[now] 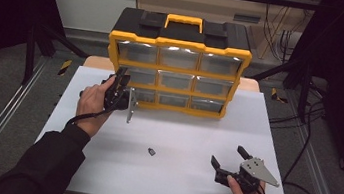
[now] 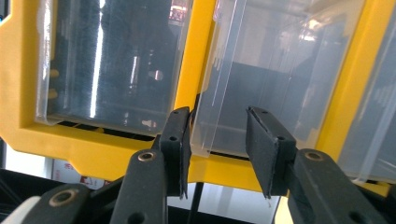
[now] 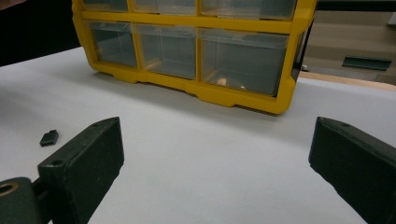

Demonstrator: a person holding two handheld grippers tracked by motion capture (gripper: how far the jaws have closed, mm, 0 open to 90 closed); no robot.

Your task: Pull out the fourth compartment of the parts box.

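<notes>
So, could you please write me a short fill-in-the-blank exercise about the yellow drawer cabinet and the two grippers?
1. The yellow plastic cabinet of clear drawers has a carrying handle coloured ____.
2. The left gripper reaches the cabinet's ____ column of drawers.
3. The right gripper has its jaws ____, with nothing between them.
4. The small dark piece lies on the ____ table top.

Missing words: yellow; left; open; white

The organizer [image 1: 177, 72] has a glossy yellow plastic frame and clear, shiny plastic drawers [image 2: 261, 84]. The tongs [image 2: 217, 149] look matt black plastic; the bench [image 1: 179, 143] is smooth, matt white.
</notes>
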